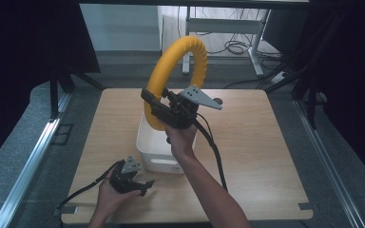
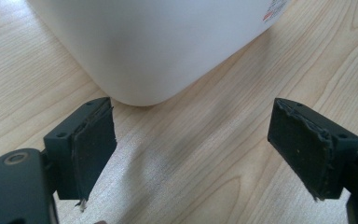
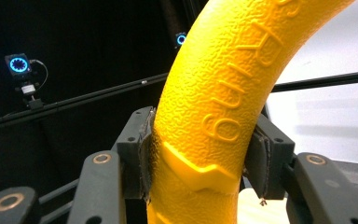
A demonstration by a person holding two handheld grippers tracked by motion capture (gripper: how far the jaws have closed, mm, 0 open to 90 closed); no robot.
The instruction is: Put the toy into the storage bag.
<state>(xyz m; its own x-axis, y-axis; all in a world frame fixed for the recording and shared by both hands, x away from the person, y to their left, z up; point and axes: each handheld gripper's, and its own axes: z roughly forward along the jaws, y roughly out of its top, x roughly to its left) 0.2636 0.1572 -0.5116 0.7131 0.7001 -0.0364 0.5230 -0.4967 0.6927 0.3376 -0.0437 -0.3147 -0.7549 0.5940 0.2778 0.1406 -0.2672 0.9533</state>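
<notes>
My right gripper (image 3: 200, 154) is pinching the textured yellow foam ring (image 1: 178, 71) aloft above the white plastic bin (image 1: 159, 152); it may be slipping sideways. My left gripper (image 2: 193, 144) is gaping wide, empty, beside the bin's corner.

Your left tool (image 2: 191, 149) is resting wide open on the table (image 1: 266, 156), bare wood lying between its jaws; the white bin (image 1: 159, 142) is blocking just ahead; the yellow ring (image 1: 180, 71) is filling your right tool (image 3: 198, 158).
</notes>
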